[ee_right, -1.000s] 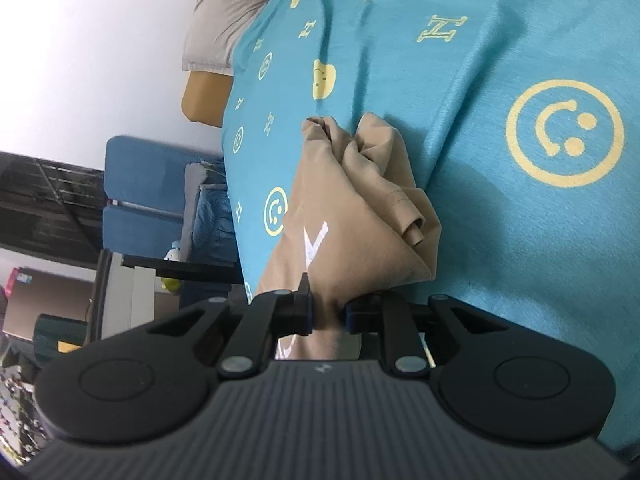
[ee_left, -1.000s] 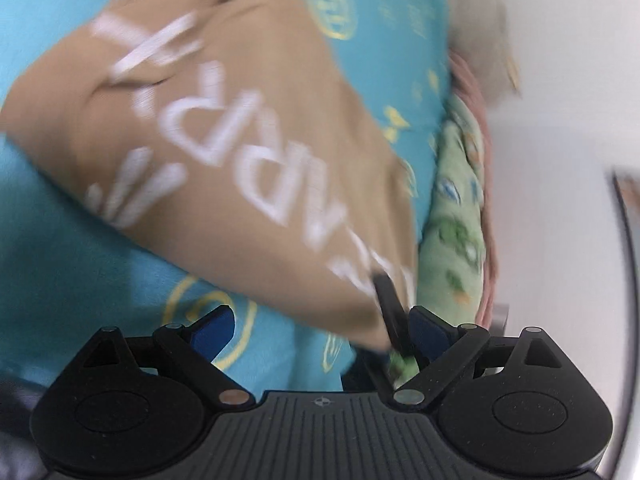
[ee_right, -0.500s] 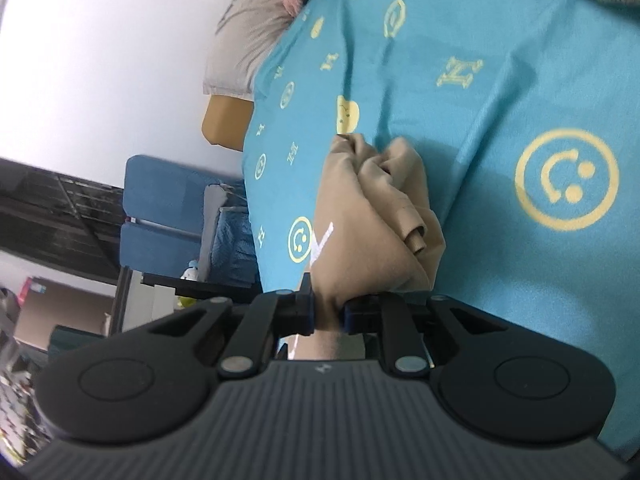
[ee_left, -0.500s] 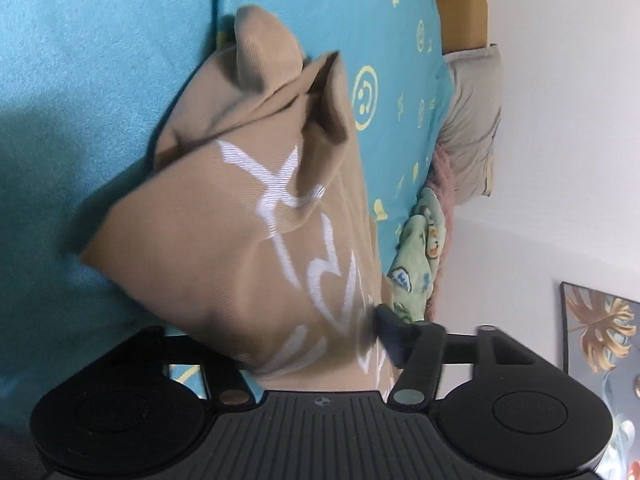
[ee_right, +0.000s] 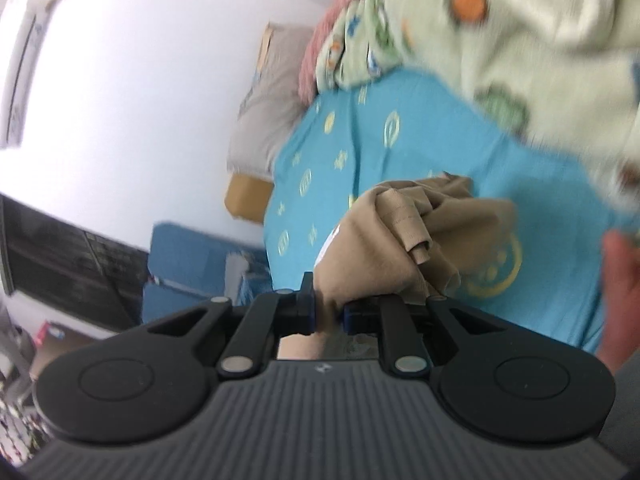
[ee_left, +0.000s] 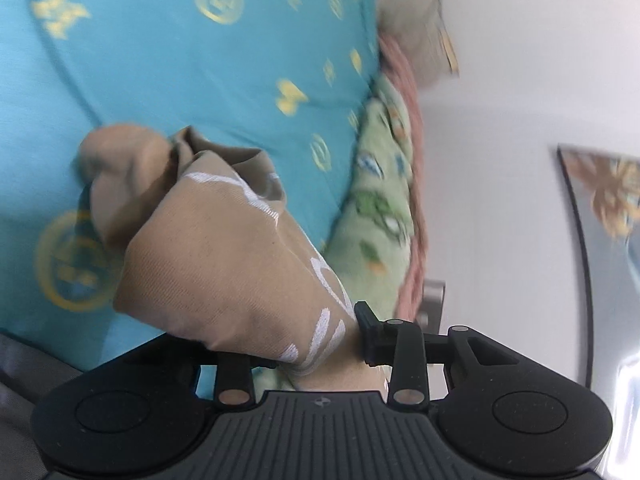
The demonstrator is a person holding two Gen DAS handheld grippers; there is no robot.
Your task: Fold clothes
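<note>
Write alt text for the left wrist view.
The left tongs are closing on a bunched tan garment with white lettering, held above a turquoise bedsheet with yellow symbols. A green patterned blanket lies along the white wall.

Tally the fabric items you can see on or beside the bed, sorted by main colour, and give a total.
Tan: 1, the crumpled tan garment with white lettering
Teal: 1, the teal bedsheet with yellow symbols
Pale green: 1, the pale green fleece blanket with cartoon prints
Pink: 1, the pink textured blanket
Grey: 1, the grey pillow
Total: 5
</note>
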